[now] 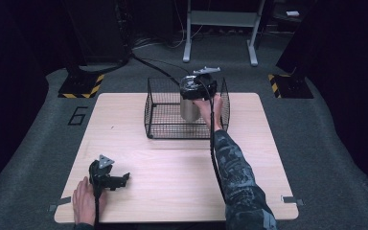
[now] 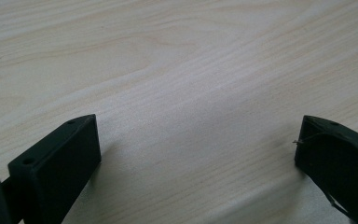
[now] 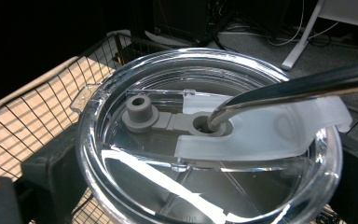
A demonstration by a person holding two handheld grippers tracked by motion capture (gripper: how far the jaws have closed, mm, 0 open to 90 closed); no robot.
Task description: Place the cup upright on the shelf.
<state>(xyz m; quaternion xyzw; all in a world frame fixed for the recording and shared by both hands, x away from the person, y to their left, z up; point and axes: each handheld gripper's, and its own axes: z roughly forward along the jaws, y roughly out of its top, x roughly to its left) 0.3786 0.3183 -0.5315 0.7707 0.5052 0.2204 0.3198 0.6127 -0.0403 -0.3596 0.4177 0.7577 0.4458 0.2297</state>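
At the left, near the front edge of the wooden table, the left gripper rests on the wood. Its jaws are spread wide with nothing between them. Farther right, at the back of the table, stands a black wire basket. Inside it is a shiny metal cup with a clear lid and a metal straw. The right gripper pinches the cup near its top.

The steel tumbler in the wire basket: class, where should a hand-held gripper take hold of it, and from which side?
Grip the tumbler just under its clear lid, coming from above. It stands upright inside the wire basket, whose walls block a side approach. Keep the jaws clear of the metal straw leaning out of the lid.
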